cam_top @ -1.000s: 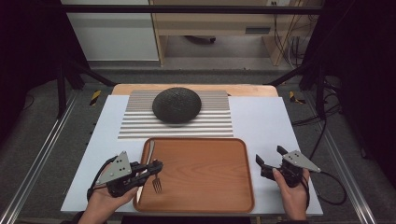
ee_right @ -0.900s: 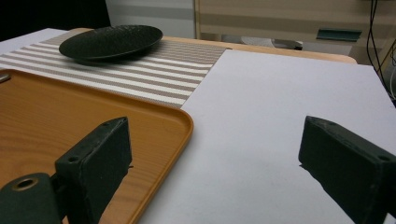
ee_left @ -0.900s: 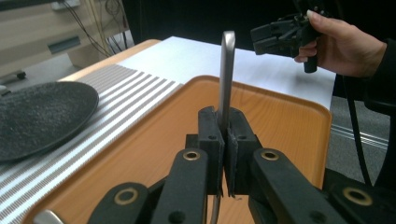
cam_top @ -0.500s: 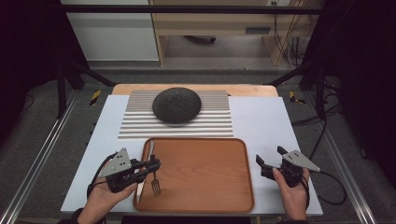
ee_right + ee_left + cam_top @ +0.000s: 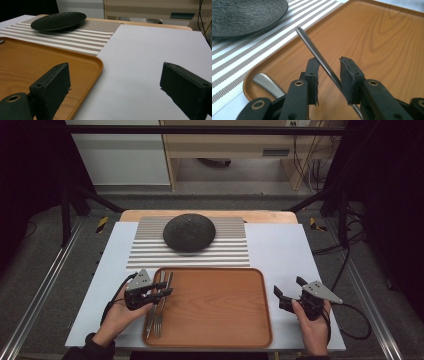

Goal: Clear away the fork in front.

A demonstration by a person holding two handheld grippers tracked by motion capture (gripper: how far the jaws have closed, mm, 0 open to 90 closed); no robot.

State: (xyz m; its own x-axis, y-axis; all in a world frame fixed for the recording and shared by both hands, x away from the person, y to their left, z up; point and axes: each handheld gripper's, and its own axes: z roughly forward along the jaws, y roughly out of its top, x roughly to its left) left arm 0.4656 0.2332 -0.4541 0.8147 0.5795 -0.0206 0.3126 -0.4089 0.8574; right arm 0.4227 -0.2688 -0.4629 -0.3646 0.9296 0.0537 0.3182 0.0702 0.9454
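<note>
A metal fork (image 5: pixel 159 319) lies along the left side of the wooden tray (image 5: pixel 220 341), tines toward me. Its thin handle (image 5: pixel 312 48) slants up between the jaws of my left gripper (image 5: pixel 165 289). Those jaws have just been opening, and in the left gripper view (image 5: pixel 329 63) there is a gap between the pads and the handle. Beside the fork lies a second utensil (image 5: pixel 151 314), whose broad handle end (image 5: pixel 265 83) rests on the tray floor. My right gripper (image 5: pixel 289 286) rests open on the white mat to the right of the tray, nothing between its jaws (image 5: pixel 115 75).
A dark round plate (image 5: pixel 189 232) sits on a striped placemat (image 5: pixel 150 255) behind the tray. A white mat (image 5: pixel 280 245) covers the table. Metal rails (image 5: pixel 45 285) run along the sides, and cables (image 5: pixel 350 325) trail at the right.
My left gripper has come down and toward me with the fork, which now lies on the tray. Its jaws have parted from the handle. The right gripper has stayed put.
</note>
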